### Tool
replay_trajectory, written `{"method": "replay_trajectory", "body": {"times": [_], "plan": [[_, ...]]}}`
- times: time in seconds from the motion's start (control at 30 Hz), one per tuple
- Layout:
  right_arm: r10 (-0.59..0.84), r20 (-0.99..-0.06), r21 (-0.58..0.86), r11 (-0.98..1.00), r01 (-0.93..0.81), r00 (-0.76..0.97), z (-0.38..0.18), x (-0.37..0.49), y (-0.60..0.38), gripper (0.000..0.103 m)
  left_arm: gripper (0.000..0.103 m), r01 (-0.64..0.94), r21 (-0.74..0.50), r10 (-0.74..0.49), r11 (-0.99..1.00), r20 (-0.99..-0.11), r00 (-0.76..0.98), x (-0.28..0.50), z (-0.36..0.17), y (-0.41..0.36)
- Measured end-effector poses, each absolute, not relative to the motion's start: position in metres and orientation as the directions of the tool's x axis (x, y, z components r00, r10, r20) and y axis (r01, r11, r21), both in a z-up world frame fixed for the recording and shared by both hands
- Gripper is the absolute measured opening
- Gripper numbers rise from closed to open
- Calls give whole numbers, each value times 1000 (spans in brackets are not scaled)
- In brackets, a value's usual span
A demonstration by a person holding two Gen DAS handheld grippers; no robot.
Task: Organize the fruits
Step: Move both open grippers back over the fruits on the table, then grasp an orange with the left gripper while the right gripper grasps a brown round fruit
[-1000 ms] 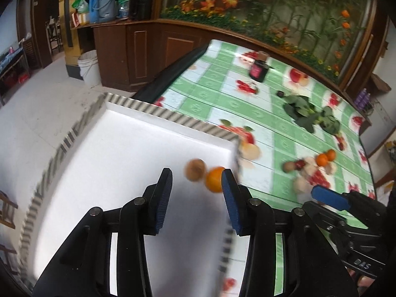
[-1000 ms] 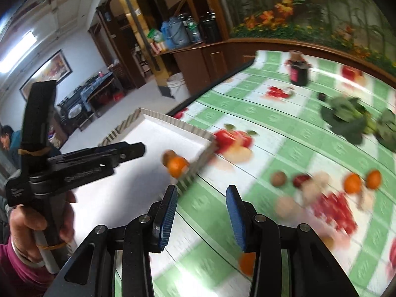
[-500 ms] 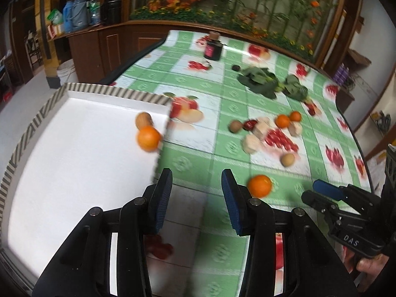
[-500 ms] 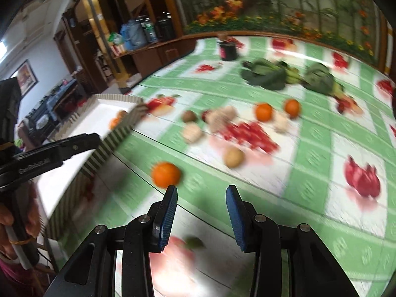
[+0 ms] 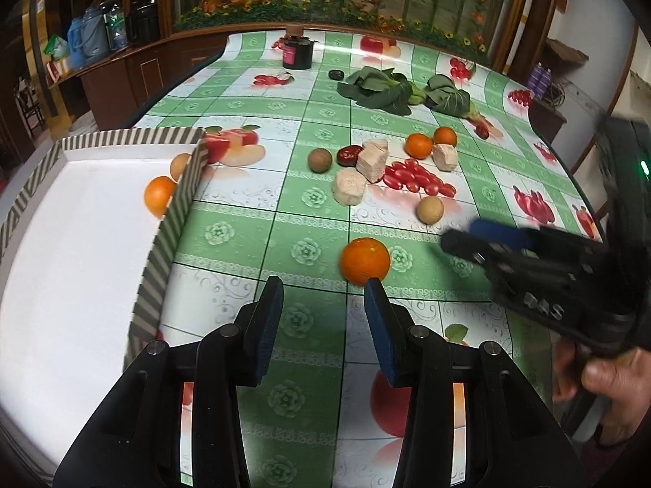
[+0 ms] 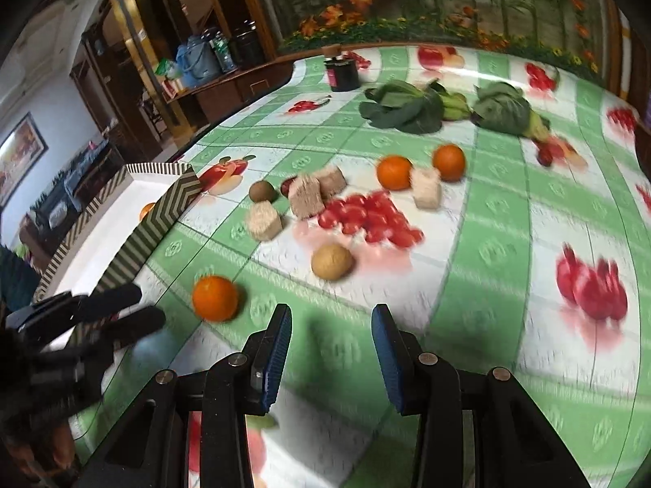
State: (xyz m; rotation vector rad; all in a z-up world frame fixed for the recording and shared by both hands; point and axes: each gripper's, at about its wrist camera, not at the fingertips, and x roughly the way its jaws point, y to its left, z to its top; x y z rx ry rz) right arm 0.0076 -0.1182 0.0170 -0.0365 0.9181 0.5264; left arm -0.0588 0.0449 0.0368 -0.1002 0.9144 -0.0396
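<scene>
Nearest, loose round orange (image 5: 365, 260): on the green checked fruit-print tablecloth (image 5: 260, 227), just ahead of the left gripper's right fingertip, not held.
Left gripper (image 5: 323, 299): blue-padded jaws spread apart, nothing between them.
Right gripper (image 6: 331, 327): jaws likewise parted and empty, above the cloth; seen from the left camera it is blurred, with pale lettering that cannot be made out.
White tray with striped rim (image 5: 167, 240): left of the orange, holding another orange (image 5: 159, 196) and a tan round fruit (image 5: 179, 165).
Fruit cluster: two oranges (image 5: 419, 146), beige cut blocks (image 5: 372, 160), brown ball fruit (image 5: 319, 160), tan round fruit (image 5: 430, 210).
Far end: leafy greens (image 5: 376, 89), dark jar with pink label (image 5: 298, 51), wording too small to read.
</scene>
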Motion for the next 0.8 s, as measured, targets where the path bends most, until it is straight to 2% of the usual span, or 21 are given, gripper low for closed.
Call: {"method": "replay_trajectory", "body": {"times": [0.23,0.4,0.8], "plan": [[392,-770,135,872,-471,504,10,37,-101,40,41,8,-107,-90,994,-794,601,-50,32,39],[389,-771,117,865,-488,504,5,38,-101,25,41,16,-113,-101,993,-807,581,-39,25,32],[411,-764,172,873,-457,497,12,27,-121,25,41,45,-139,-139,989,-810,569,-21,14,22]]}}
